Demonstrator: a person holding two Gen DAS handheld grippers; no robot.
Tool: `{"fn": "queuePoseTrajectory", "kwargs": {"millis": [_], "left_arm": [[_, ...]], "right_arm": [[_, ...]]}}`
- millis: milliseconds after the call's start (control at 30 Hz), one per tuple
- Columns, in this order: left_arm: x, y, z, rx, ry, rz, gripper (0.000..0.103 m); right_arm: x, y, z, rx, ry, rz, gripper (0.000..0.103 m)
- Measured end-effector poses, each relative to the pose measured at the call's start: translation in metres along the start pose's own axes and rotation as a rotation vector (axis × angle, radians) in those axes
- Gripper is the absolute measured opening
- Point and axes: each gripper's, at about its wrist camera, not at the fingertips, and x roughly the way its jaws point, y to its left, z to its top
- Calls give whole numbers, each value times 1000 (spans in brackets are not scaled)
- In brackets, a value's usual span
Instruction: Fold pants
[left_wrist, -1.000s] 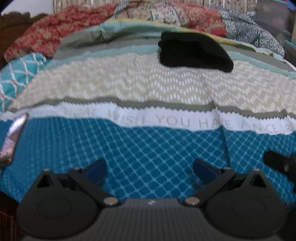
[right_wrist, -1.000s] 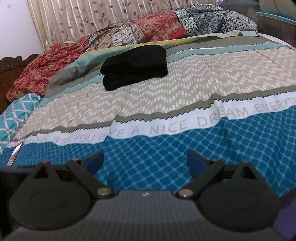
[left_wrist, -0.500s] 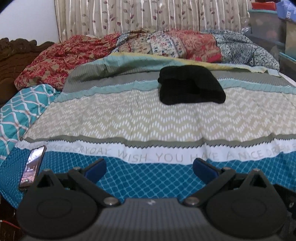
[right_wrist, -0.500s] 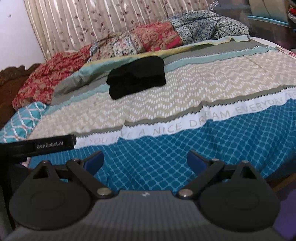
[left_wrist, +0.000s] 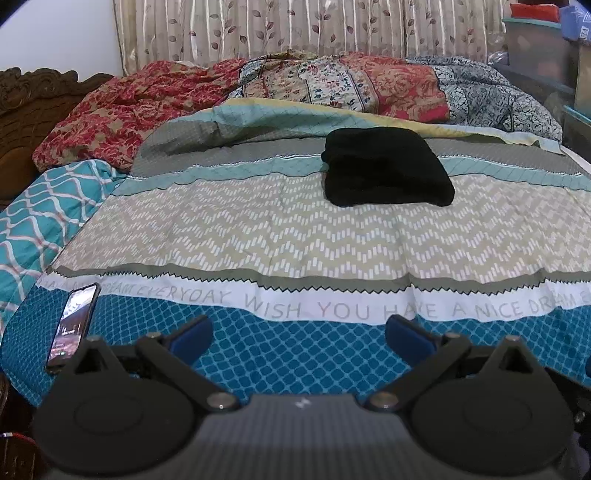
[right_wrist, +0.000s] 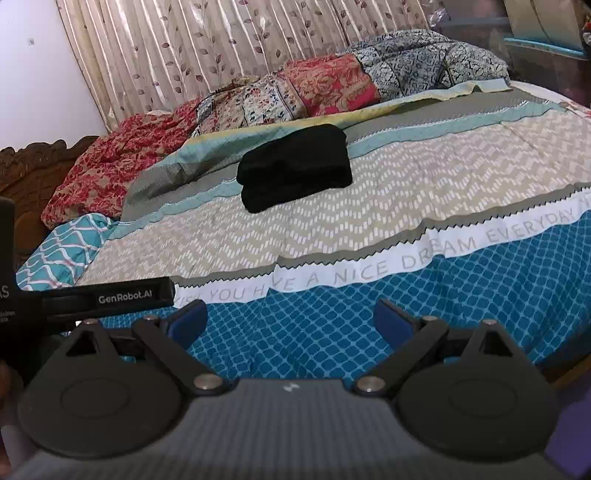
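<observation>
The black pants (left_wrist: 384, 171) lie folded in a compact stack far back on the bed, on the grey and teal stripes of the bedspread (left_wrist: 295, 236). They also show in the right wrist view (right_wrist: 295, 171). My left gripper (left_wrist: 297, 338) is open and empty, held over the blue near edge of the bed, well short of the pants. My right gripper (right_wrist: 290, 321) is open and empty too, over the same blue band. The left gripper's body (right_wrist: 110, 295) shows at the left of the right wrist view.
A phone (left_wrist: 74, 323) lies at the bed's near left corner. Crumpled patterned quilts (left_wrist: 332, 85) are piled along the back by the curtain. A carved wooden headboard (left_wrist: 29, 107) is at the left. Storage boxes (left_wrist: 543, 48) stand at the right.
Both grippers have pulled back and risen away from the bed, so more of the bed, the phone and the curtain are in view. The pants have not moved.
</observation>
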Motion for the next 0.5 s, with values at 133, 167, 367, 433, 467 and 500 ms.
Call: {"fn": "queuePoseTrajectory", "kwargs": {"millis": [133,167,367,433,467,500], "left_arm": [[0,0,0,-2,7,2,103],[0,0,0,-1,8,2,103],[1,-1,1,5,13,3,103],[1,0,1,4,14,4,103],[1,0,1,4,17,3,103],[1,1,2,2,19,1,103]], "right_arm": [[2,1,-2,0,11,1,98],[2,1,-2,-1,12,1,98],[2,4,-3,-4,13,1,98],[2,4,-3,-7,11,2,98],[2,4,-3,-9,11,3,98],[2,4,-3,-9,10,2,98]]}}
